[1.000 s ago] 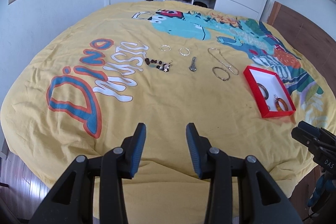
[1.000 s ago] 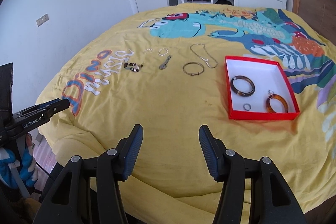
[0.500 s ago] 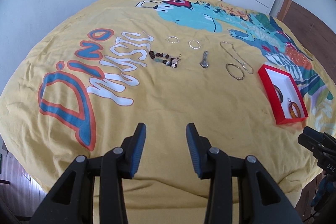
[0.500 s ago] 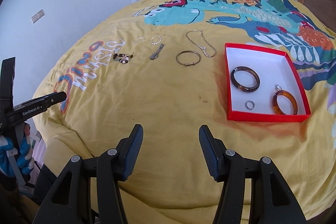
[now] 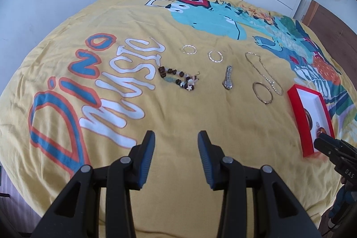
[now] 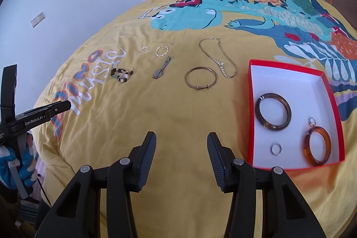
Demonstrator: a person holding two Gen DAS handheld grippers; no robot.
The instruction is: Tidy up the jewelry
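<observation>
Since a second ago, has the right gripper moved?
Yes. The right gripper has moved forward over the bed toward the red box, which looms larger and nearer; its jaws have just been closing, empty.

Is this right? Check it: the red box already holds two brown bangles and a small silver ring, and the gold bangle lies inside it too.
Not quite. The gold bangle lies on the yellow bedspread, outside the red box, as the right wrist view shows. The two brown bangles and the small silver ring are indeed inside.

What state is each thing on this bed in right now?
Red cardboard box: lidless, holding three rings.
Gold metal bangle: flat on bedspread, outside box.
Gold chain necklace: loose, outside box.
Left gripper: open, empty.
Right gripper: just been closing, open, empty.
</observation>
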